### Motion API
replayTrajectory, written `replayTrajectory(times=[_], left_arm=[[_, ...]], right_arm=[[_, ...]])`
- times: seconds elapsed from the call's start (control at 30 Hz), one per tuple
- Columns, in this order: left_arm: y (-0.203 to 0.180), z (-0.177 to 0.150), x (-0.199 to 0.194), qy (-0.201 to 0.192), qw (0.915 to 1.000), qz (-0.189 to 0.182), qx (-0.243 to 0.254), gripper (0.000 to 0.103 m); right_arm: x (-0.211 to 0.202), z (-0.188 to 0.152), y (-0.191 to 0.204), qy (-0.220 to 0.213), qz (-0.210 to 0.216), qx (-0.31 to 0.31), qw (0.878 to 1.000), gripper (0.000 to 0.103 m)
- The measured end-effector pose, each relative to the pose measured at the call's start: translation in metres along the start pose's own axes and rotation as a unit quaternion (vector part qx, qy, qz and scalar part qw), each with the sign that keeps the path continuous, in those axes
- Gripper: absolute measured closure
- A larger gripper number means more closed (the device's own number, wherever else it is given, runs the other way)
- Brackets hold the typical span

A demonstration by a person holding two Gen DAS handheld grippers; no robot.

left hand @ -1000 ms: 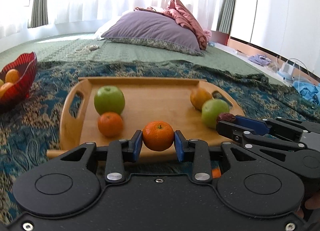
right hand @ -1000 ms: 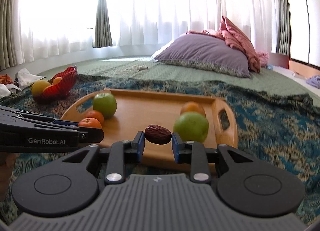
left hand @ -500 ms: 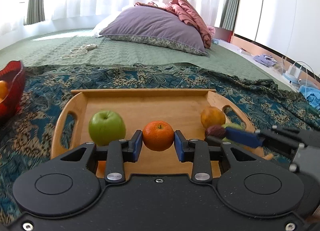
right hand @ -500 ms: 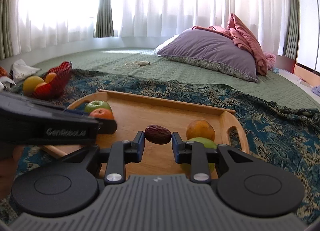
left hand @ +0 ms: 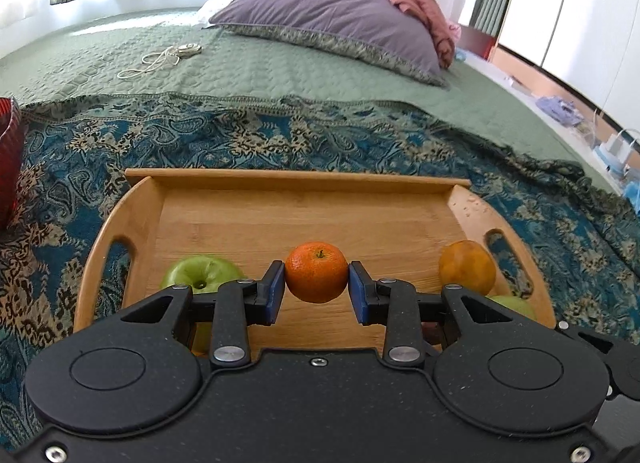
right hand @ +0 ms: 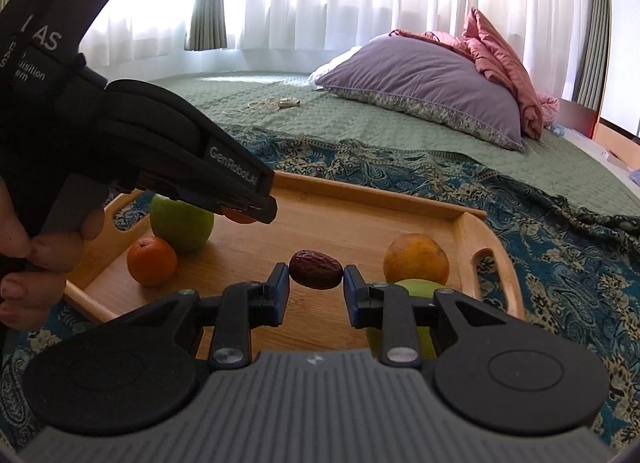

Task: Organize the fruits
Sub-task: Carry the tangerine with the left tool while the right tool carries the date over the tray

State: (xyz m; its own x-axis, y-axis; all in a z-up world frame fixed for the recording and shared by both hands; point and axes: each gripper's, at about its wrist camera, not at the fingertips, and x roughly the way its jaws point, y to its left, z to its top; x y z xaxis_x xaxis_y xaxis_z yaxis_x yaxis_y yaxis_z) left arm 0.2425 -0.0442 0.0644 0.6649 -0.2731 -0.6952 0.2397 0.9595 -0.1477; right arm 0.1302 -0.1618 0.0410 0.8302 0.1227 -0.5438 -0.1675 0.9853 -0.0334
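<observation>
Left wrist view: the left gripper (left hand: 316, 291) is clamped on a small tangerine (left hand: 316, 277), its blue pads pressing each side. Since a second ago this camera has come forward and higher over the wooden tray (left hand: 304, 183), so the tray's bare middle now fills the view beyond the fruit. A green apple (left hand: 202, 277) sits at the tray's near left, partly hidden behind the gripper. A duller orange (left hand: 467, 266) sits at the near right beside the handle slot, with a second green apple (left hand: 514, 305) just peeking out below it. The edge of a red bowl (left hand: 10, 163) shows at far left on the patterned blanket (left hand: 240, 135).

Right wrist view: the right gripper (right hand: 316, 289) grips a dark brown date (right hand: 316, 269) end to end. It too has advanced over the tray (right hand: 472, 231). The left gripper (right hand: 246, 209) now crosses the upper left, above a green apple (right hand: 180, 225) and a loose tangerine (right hand: 152, 261). The orange (right hand: 416, 259) lies at right.

Both fruits appear carried above the tray's open centre, probably ready to be set down.
</observation>
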Motion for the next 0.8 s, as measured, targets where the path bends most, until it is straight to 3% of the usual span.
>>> replayTrajectory(times=[0.43, 0.8], left_arm=[[0.002, -0.001, 0.013, 0.004, 0.9999, 0.008, 0.006, 0.07], [0.0, -0.004, 0.017, 0.006, 0.9999, 0.005, 0.01, 0.07]], right_arm=[[0.026, 0.003, -0.001, 0.039, -0.018, -0.003, 0.999, 0.069], [0.03, 0.011, -0.011, 0.042, -0.015, 0.017, 0.999, 0.065]])
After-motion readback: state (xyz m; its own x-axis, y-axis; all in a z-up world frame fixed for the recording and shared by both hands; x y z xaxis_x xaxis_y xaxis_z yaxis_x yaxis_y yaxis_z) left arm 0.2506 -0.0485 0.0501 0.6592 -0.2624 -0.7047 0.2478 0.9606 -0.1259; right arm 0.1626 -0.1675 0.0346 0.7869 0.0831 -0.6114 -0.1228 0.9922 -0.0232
